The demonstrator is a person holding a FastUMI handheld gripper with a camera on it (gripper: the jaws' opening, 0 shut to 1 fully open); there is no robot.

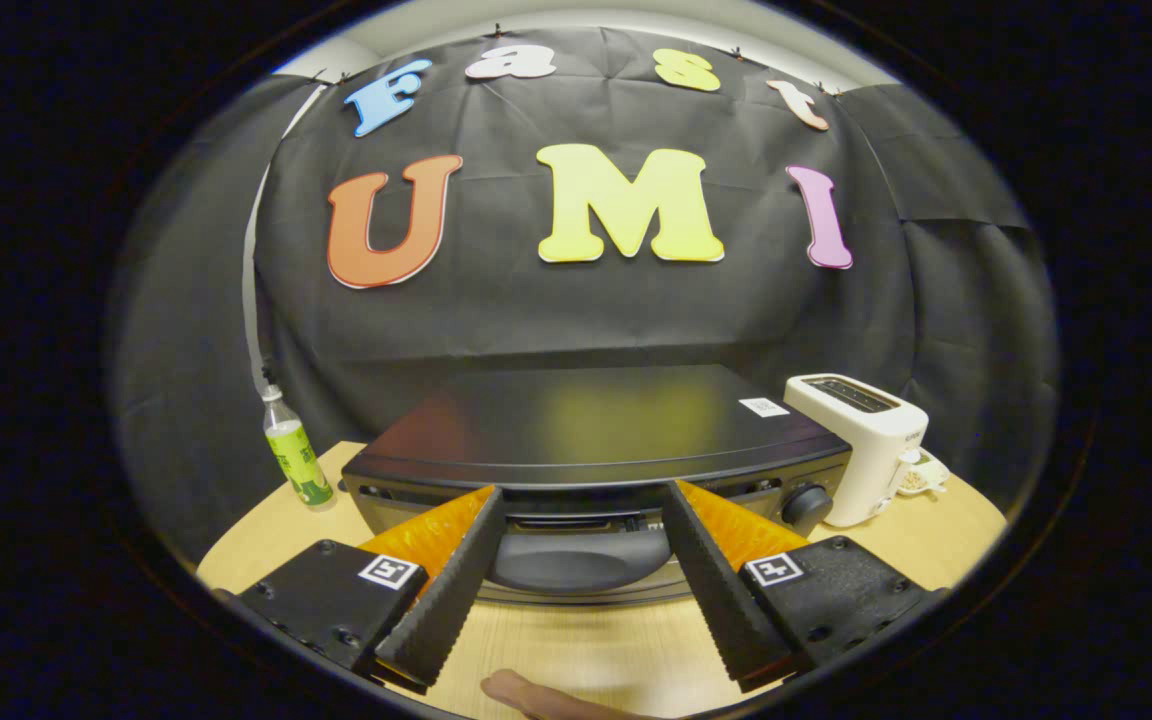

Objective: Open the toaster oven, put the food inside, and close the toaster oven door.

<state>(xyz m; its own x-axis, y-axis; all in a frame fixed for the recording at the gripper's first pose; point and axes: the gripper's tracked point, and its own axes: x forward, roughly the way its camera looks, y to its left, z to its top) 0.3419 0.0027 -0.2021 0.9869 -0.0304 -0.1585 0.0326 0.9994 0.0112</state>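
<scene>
Gripper [584, 500] with fingers spread wide, holding nothing; the fingertips sit just before the front of the black toaster oven [596, 440], framing its door handle [576, 560]. The oven stands on a wooden table [586, 650]. A control knob [806, 505] lies beyond the right finger. A white pop-up toaster [861, 440] stands beside the oven; a green-labelled bottle [294, 455] stands opposite. A fingertip [536, 697] shows below the fingers.
</scene>
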